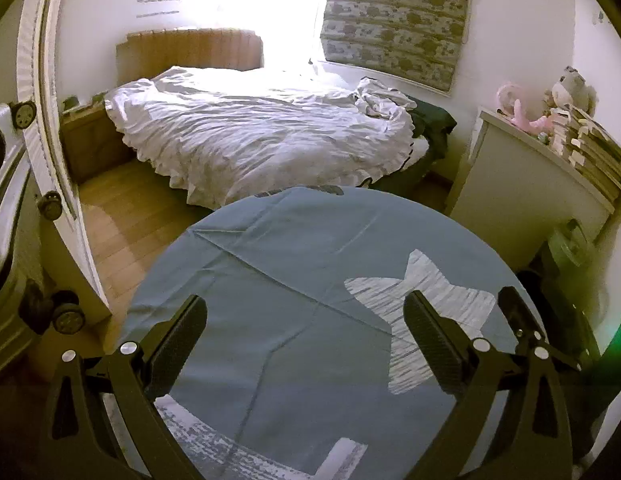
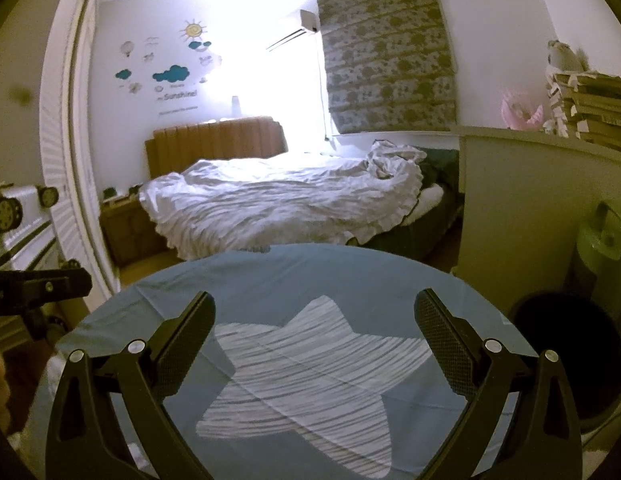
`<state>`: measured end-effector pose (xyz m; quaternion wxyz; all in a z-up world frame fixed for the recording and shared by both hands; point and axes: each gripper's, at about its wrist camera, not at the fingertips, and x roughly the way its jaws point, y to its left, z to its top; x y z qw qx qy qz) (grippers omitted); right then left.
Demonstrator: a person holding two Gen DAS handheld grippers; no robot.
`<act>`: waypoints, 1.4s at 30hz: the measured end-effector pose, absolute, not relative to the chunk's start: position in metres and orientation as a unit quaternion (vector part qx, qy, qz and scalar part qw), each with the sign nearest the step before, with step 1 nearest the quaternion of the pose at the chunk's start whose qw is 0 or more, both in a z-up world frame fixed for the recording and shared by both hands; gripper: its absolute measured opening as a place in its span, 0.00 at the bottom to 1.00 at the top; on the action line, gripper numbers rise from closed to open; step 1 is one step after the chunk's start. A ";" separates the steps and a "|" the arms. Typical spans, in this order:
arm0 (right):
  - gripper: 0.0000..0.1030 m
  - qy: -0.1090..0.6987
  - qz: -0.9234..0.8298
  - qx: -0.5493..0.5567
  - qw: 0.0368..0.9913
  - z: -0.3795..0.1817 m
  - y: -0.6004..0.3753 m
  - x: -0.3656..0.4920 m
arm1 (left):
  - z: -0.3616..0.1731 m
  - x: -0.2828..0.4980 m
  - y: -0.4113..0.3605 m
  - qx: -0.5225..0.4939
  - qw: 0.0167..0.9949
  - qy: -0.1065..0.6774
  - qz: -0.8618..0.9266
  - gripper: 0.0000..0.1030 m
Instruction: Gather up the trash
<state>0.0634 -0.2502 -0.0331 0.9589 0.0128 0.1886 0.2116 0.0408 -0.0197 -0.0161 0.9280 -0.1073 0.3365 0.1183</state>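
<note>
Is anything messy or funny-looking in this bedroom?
Yes. The white ruffled duvet is rumpled and bunched in a heap at the bed's right end, showing the dark green sheet underneath. The round table's blue star-print cloth lies flat with no trash visible on it. Nothing looks spilled or broken.

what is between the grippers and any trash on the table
No trash shows in either view. Both the left gripper and right gripper hover open over the bare blue cloth with its star print; nothing lies between the jaws. A dark bin stands to the right.

Left claw [image 1: 306, 320] fingers spread wide, empty; right claw [image 2: 314, 316] likewise, level.
</note>
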 end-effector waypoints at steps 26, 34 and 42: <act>0.95 0.189 0.215 0.006 0.958 -0.035 -0.251 0.066 | -0.014 0.036 -0.011 -0.117 0.929 0.330 0.117 0.95; 0.95 0.191 0.215 0.005 0.958 -0.036 -0.252 0.068 | -0.014 0.037 -0.011 -0.116 0.930 0.331 0.115 0.95; 0.95 0.197 0.216 -0.003 0.956 -0.042 -0.253 0.070 | -0.014 0.037 -0.011 -0.116 0.929 0.330 0.116 0.95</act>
